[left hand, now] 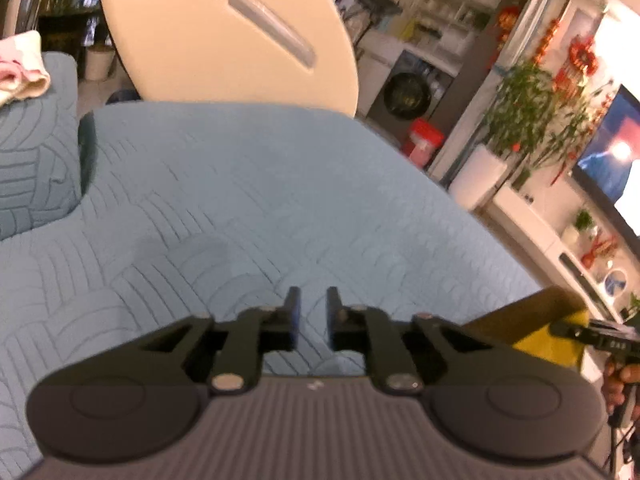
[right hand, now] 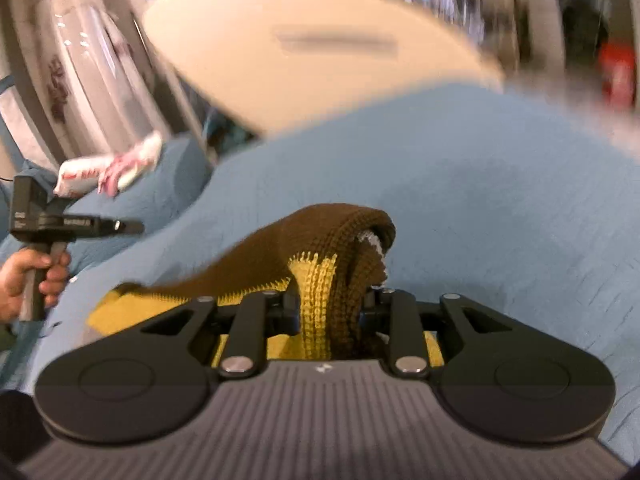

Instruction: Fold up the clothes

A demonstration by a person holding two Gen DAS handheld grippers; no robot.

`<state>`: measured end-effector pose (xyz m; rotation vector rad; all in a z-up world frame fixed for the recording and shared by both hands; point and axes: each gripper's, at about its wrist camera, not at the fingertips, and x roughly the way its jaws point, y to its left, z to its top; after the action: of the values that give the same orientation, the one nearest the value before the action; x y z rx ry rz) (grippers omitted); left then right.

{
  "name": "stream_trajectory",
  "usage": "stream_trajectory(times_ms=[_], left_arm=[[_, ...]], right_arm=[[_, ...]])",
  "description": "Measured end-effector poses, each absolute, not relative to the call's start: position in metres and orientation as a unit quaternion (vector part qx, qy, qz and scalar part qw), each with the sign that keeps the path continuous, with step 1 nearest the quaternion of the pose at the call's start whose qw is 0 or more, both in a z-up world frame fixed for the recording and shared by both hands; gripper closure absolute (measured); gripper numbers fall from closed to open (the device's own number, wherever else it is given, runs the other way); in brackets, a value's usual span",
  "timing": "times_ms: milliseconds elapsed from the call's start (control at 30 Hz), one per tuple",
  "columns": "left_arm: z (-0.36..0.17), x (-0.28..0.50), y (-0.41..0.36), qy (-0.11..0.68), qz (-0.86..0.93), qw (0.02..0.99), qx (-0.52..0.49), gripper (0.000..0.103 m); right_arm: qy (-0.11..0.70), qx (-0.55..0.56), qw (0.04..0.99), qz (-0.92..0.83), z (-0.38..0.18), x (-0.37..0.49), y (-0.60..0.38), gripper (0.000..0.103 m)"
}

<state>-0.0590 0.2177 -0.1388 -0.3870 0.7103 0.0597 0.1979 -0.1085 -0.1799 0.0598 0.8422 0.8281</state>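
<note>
While the left gripper (left hand: 313, 312) hovers over the blue quilted cover (left hand: 248, 192), its jaws stand slightly apart with nothing between them. At the right frame edge the brown-and-yellow knitted garment (left hand: 536, 320) is cut off. Open cover lies ahead up to the cream chair back (left hand: 200, 28).

From the right wrist view, the right gripper (right hand: 332, 300) is clenched on the bunched garment, raised above the cover. Motion blur obscures the background. A hand (right hand: 28, 276) grips the left tool's handle.

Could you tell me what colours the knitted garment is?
Brown and yellow knitted garment, clearest in the right wrist view.
</note>
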Motion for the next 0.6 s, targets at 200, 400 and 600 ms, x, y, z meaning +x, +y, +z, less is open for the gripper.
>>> stream_trajectory(times_ms=[200, 400, 600], left_arm=[[-0.153, -0.083, 0.199, 0.406, 0.065, 0.897, -0.161, 0.019], [-0.140, -0.135, 0.176, 0.387, 0.084, 0.907, -0.140, 0.003], [-0.172, -0.137, 0.163, 0.445, 0.120, 0.880, -0.113, 0.000]], right_arm=[[0.399, 0.020, 0.858, 0.322, -0.212, 0.191, -0.121, 0.031], [0.229, -0.030, 0.943, 0.238, -0.164, 0.088, -0.127, 0.023], [0.187, -0.129, 0.886, 0.403, -0.187, -0.032, -0.027, 0.024]])
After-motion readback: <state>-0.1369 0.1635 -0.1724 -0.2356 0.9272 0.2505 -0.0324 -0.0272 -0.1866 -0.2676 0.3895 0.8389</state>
